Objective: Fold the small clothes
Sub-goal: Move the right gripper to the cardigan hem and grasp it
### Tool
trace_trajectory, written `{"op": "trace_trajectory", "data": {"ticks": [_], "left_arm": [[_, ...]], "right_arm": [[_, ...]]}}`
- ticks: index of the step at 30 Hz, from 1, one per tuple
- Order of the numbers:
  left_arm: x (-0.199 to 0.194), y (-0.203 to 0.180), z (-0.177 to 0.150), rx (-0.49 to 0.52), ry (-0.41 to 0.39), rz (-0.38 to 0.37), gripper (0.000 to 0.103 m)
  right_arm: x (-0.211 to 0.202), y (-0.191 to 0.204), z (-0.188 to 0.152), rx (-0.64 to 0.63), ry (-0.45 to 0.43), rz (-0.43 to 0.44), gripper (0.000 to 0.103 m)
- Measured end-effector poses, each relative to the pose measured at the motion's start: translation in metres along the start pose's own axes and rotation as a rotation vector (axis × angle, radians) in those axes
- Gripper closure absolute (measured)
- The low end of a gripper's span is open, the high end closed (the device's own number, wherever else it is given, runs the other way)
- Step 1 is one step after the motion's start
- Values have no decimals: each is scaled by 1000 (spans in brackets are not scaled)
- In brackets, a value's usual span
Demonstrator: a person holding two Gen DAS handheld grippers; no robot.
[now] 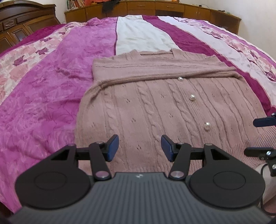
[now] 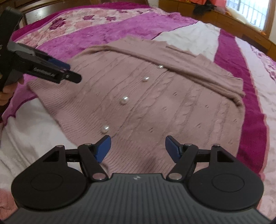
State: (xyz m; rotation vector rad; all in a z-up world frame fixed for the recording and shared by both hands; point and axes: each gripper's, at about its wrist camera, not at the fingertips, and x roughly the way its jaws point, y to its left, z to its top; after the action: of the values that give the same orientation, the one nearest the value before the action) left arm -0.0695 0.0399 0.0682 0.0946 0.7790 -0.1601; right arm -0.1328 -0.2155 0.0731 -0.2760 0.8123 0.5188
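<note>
A dusty-pink cable-knit cardigan point(image 1: 146, 103) with pearl buttons point(image 1: 192, 97) lies flat on the bed, both sleeves folded across its chest. My left gripper point(image 1: 139, 143) hovers open over the hem on the left side, blue pads apart with only knit beneath. Its fingers also show in the right wrist view, where the left gripper point(image 2: 69, 72) sits over the cardigan's point(image 2: 155, 106) left hem corner. My right gripper point(image 2: 138, 143) stands open above the hem near the lowest pearl button point(image 2: 104, 128), holding nothing. The right gripper point(image 1: 262, 136) enters the left wrist view at the right edge.
A magenta, floral and white striped quilt point(image 1: 43, 103) covers the bed. A dark wooden headboard point(image 1: 20, 22) stands at far left and low wooden cabinets point(image 1: 138, 8) line the back wall. A white fleece cloth point(image 2: 25, 134) lies at the near edge. A hand point(image 2: 6, 93) holds the left gripper.
</note>
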Motion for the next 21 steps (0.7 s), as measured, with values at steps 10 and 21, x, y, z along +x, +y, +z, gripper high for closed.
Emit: {"op": "trace_trajectory", "data": {"ticks": [10,21], "left_arm": [[4,-8,-10,5,26,-16,47],[2,-16,-15,33,29,-42,47]], "right_arm": [[32,23,-6,-140,196,91,27],[67,50,-7,-290,202,-82,35]]}}
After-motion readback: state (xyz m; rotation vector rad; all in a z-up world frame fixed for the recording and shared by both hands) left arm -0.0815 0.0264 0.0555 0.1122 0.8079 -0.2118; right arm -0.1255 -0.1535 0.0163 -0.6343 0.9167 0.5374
